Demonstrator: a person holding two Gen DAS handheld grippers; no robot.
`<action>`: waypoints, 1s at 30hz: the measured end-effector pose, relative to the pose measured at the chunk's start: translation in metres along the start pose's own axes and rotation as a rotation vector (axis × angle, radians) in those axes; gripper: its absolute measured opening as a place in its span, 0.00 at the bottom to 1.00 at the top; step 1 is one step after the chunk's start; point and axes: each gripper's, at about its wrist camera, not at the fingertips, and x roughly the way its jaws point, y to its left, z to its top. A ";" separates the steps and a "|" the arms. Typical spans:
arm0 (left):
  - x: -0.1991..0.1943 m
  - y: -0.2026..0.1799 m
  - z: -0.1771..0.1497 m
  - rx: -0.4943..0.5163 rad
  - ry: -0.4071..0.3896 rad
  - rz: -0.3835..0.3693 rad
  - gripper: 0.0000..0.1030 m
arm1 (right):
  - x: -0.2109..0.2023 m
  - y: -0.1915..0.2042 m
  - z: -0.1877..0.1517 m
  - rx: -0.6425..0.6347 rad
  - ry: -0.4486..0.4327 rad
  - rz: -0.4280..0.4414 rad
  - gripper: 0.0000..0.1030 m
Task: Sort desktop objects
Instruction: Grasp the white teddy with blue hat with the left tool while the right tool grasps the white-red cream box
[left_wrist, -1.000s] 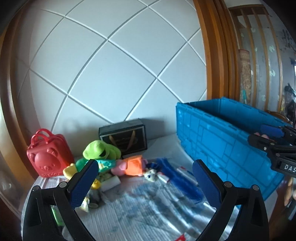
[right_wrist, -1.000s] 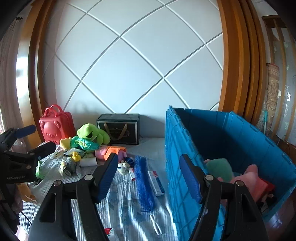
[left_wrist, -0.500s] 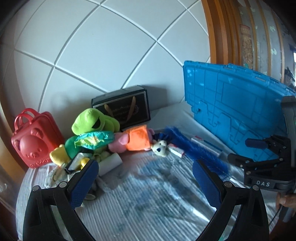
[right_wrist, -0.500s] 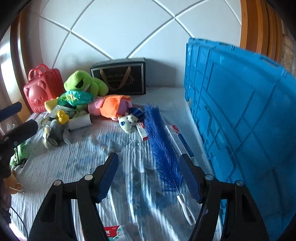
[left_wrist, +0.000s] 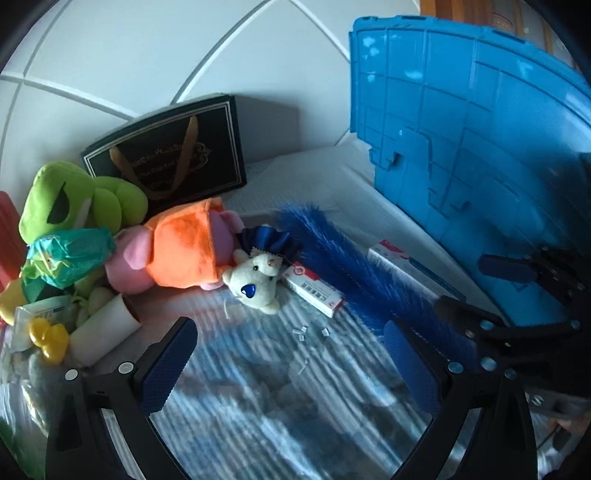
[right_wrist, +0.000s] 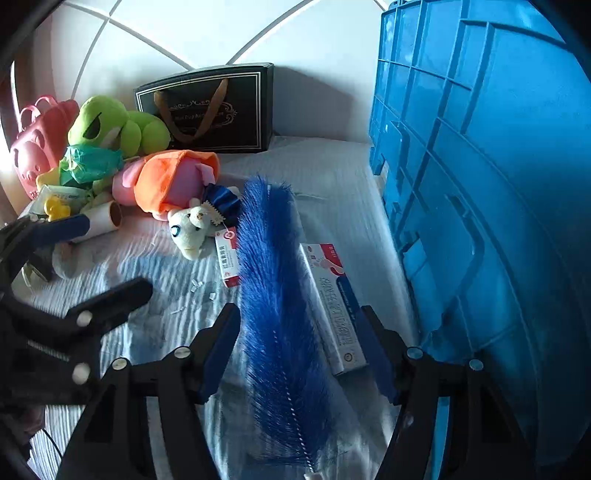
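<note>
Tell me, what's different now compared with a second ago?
Both grippers came down toward the table. The right gripper, open, now straddles the blue brush; the left gripper, open, holds nothing. The toys, boxes and blue crate stayed put.

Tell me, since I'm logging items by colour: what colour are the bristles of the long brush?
Deep blue. The brush shows best in the right wrist view, between the open right claw's fingers.
</note>
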 end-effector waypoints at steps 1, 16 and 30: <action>0.009 0.002 0.003 -0.018 0.015 -0.012 0.99 | 0.000 -0.003 -0.004 0.003 -0.003 0.009 0.63; 0.020 0.011 0.015 -0.070 0.028 0.021 0.99 | 0.035 -0.005 -0.002 -0.010 0.039 0.044 0.61; 0.012 0.016 0.005 -0.016 0.026 -0.034 0.99 | 0.102 -0.013 0.027 0.053 0.175 -0.065 0.49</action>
